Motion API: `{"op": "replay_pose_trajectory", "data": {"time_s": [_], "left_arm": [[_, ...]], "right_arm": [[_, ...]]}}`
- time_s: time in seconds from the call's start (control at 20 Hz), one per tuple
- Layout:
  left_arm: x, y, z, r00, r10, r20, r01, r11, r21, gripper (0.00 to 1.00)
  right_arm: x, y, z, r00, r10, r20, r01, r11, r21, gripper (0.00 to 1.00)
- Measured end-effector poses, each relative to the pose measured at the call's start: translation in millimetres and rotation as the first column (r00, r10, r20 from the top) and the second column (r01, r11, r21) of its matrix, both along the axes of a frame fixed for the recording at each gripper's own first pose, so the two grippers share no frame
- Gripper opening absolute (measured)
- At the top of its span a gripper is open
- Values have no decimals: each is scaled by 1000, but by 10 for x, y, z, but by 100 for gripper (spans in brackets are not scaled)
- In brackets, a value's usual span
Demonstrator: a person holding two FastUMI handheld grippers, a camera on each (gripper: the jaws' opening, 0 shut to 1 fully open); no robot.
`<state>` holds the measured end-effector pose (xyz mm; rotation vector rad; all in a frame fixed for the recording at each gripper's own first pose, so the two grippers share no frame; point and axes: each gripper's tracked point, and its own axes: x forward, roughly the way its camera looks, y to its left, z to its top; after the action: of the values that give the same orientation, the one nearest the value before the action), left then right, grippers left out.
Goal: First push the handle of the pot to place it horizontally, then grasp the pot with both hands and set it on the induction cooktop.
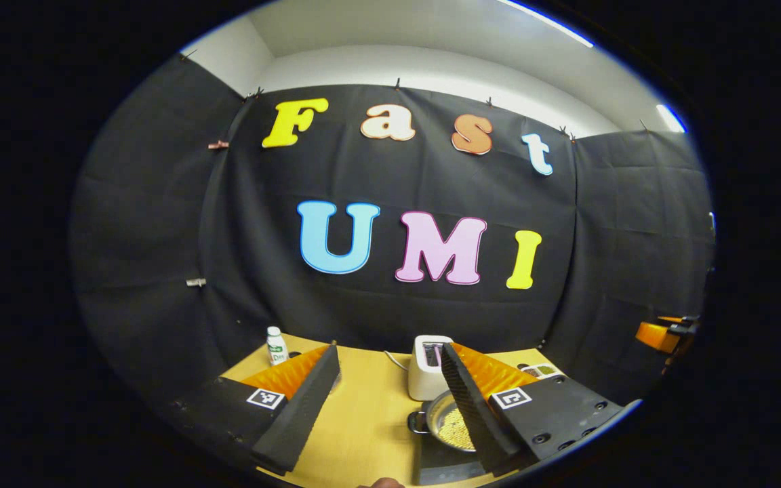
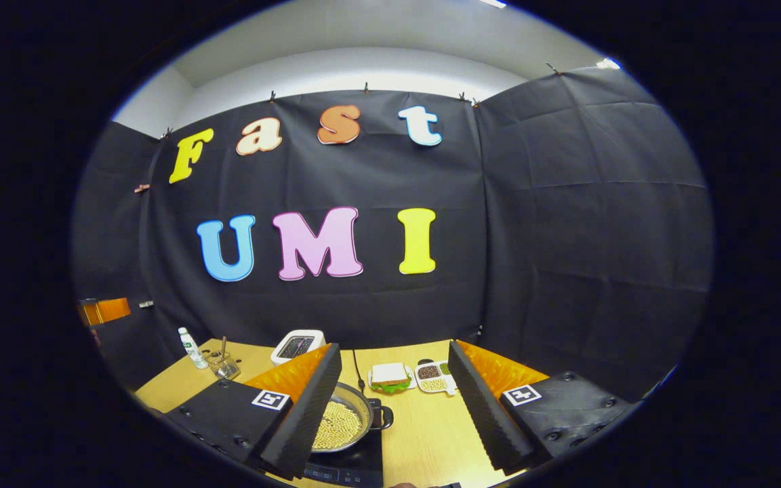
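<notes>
A steel pot (image 1: 450, 425) holding yellow beans rests on the black induction cooktop (image 1: 439, 464), low and right of centre in the left gripper view. One small side handle (image 1: 419, 421) sticks out toward the left. My left gripper (image 1: 388, 350) is raised above the table and open, and its right finger hides part of the pot. In the right gripper view the pot (image 2: 342, 421) sits on the cooktop (image 2: 350, 470), with a side handle (image 2: 385, 415) pointing right. My right gripper (image 2: 394, 347) is also open and empty, its left finger covering the pot's left side.
On the wooden table (image 2: 424, 434) stand a white toaster (image 2: 297, 346), a small bottle (image 2: 190, 348), a glass jar (image 2: 223, 366), a plate with a sandwich (image 2: 390, 376) and a divided dish of grains (image 2: 434, 377). The toaster (image 1: 429, 366) is just behind the pot.
</notes>
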<state>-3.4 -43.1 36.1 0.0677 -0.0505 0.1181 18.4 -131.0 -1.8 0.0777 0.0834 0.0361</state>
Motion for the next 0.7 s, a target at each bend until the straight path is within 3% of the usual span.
{"op": "replay_pose_trajectory", "data": {"time_s": [0.2,0.35,0.7], "left_arm": [[-421,-18,-119,1000,-5,2,5,1000,3,95],[-637,-31,-382,1000,-11,-30,9,998,-67,93],[-778,353,-507,997,59,-47,-64,994,-93,95]], "right_arm": [[-397,-187,39,997,-71,37,71,997,7,98],[-603,-269,-1,993,-108,40,107,994,15,98],[-719,-158,1,994,-100,55,101,995,-16,98]]}}
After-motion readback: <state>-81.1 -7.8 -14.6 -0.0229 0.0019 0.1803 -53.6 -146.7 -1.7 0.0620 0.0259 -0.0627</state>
